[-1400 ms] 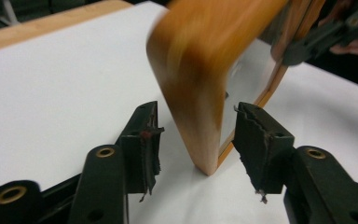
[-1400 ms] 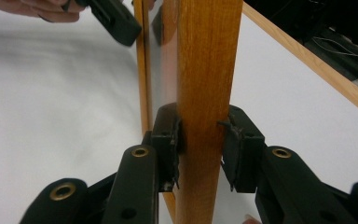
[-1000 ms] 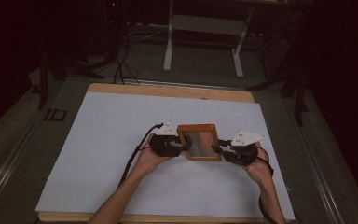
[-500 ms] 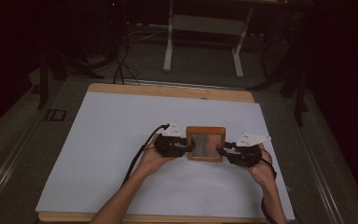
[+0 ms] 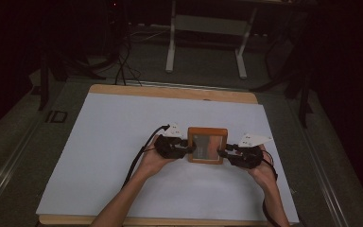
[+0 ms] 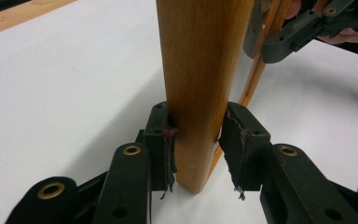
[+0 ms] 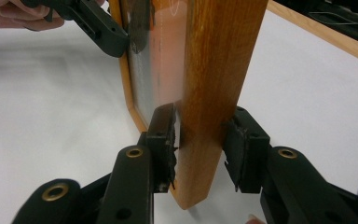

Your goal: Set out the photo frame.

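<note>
Since a second ago we have carried the wooden frame (image 5: 207, 144) a little toward the near right of the table (image 5: 123, 118) and squared it up; it was skewed before, now its edges run level between our hands. We judge the repositioning nearly done, with setting down or letting go as what remains.

The left claw (image 5: 188, 147) grips the frame's left side and the right claw (image 5: 221, 153) its right side. In the left gripper view the left claw (image 6: 199, 149) straddles the bar, one pad touching, the other just off it. In the right gripper view the right claw (image 7: 200, 149) sits similarly.

The frame is smooth, varnished orange-brown wood with rounded corners, holding a glossy reflective pane. The table's cover is matte white, edged in pale wood. The claw pads are black, ragged rubber.
</note>
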`<move>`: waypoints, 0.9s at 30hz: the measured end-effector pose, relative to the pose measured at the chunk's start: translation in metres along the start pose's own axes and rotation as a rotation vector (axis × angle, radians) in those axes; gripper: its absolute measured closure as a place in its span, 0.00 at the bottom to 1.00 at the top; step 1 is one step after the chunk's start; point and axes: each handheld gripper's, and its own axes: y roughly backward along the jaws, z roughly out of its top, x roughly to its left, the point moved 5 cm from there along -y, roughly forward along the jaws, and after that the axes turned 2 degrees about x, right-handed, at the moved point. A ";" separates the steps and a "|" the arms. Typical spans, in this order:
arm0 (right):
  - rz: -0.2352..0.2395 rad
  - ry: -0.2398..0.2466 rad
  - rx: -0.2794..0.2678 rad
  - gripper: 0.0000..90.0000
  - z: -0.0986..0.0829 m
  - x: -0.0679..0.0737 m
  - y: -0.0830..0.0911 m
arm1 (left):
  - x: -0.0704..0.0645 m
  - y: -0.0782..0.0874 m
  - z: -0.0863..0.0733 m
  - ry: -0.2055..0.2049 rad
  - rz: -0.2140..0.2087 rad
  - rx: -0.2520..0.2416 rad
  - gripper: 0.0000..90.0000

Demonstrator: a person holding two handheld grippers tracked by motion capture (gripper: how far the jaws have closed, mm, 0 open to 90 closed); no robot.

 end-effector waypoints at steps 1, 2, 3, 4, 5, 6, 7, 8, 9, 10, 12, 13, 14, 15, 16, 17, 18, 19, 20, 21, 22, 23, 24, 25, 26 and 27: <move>0.000 0.000 0.000 0.72 0.000 0.000 0.000 | 0.000 0.000 0.000 0.000 0.000 0.000 0.72; 0.003 0.003 0.001 0.72 0.002 0.002 -0.002 | 0.000 0.004 -0.002 0.009 -0.001 -0.002 0.72; 0.005 0.006 -0.001 0.72 0.003 0.003 -0.002 | 0.000 0.004 -0.002 0.009 -0.001 -0.002 0.72; 0.005 0.006 -0.001 0.72 0.003 0.003 -0.002 | 0.001 0.005 -0.003 0.010 0.000 -0.002 0.72; 0.010 0.007 -0.002 0.72 0.005 0.005 -0.004 | 0.001 0.007 -0.003 0.014 0.002 -0.001 0.72; 0.010 0.007 -0.002 0.72 0.005 0.005 -0.004 | 0.001 0.009 -0.003 0.016 0.004 0.004 0.72; 0.013 0.007 0.001 0.72 0.006 0.006 -0.005 | 0.001 0.011 -0.004 0.020 0.009 0.007 0.72; 0.017 0.009 -0.001 0.72 0.009 0.007 -0.007 | 0.001 0.013 -0.004 0.019 0.015 0.011 0.72; 0.017 0.009 -0.001 0.72 0.009 0.007 -0.007 | 0.001 0.015 -0.004 0.020 0.020 0.016 0.72; 0.023 0.009 -0.004 0.72 0.011 0.009 -0.009 | 0.002 0.016 -0.005 0.023 0.021 0.018 0.72; 0.024 0.011 -0.005 0.72 0.012 0.010 -0.011 | 0.002 0.019 -0.006 0.030 0.025 0.017 0.72; 0.027 0.011 -0.005 0.72 0.013 0.010 -0.011 | 0.003 0.021 -0.006 0.031 0.027 0.021 0.72; 0.029 0.013 -0.003 0.72 0.014 0.011 -0.012 | 0.003 0.022 -0.007 0.034 0.026 0.020 0.72; 0.031 0.013 -0.006 0.72 0.015 0.012 -0.013 | 0.003 0.024 -0.007 0.037 0.028 0.020 0.72; 0.032 0.015 -0.006 0.72 0.016 0.013 -0.014 | 0.004 0.025 -0.008 0.042 0.027 0.019 0.72; 0.034 0.017 -0.008 0.72 0.018 0.014 -0.015 | 0.004 0.027 -0.008 0.042 0.030 0.018 0.72; 0.037 0.016 -0.012 0.73 0.019 0.015 -0.016 | 0.004 0.029 -0.009 0.046 0.031 0.017 0.72; 0.037 0.016 -0.012 0.73 0.019 0.015 -0.016 | 0.005 0.031 -0.009 0.048 0.031 0.015 0.72; 0.044 0.014 -0.017 0.73 0.022 0.017 -0.017 | 0.005 0.033 -0.010 0.051 0.033 0.014 0.72; 0.044 0.014 -0.017 0.73 0.022 0.017 -0.017 | 0.005 0.034 -0.010 0.055 0.034 0.012 0.72; 0.046 0.013 -0.019 0.72 0.023 0.018 -0.018 | 0.006 0.036 -0.010 0.056 0.035 0.014 0.72; 0.051 0.015 -0.023 0.72 0.025 0.020 -0.020 | 0.006 0.038 -0.011 0.059 0.038 0.012 0.72; 0.051 0.015 -0.023 0.72 0.025 0.020 -0.020 | 0.006 0.040 -0.011 0.058 0.040 0.014 0.72; 0.051 0.015 -0.023 0.72 0.025 0.020 -0.020 | 0.006 0.040 -0.011 0.058 0.040 0.014 0.72; 0.053 0.014 -0.022 0.73 0.026 0.021 -0.021 | 0.007 0.044 -0.012 0.064 0.044 0.011 0.72; 0.060 0.015 -0.024 0.73 0.028 0.022 -0.023 | 0.007 0.045 -0.013 0.067 0.045 0.010 0.72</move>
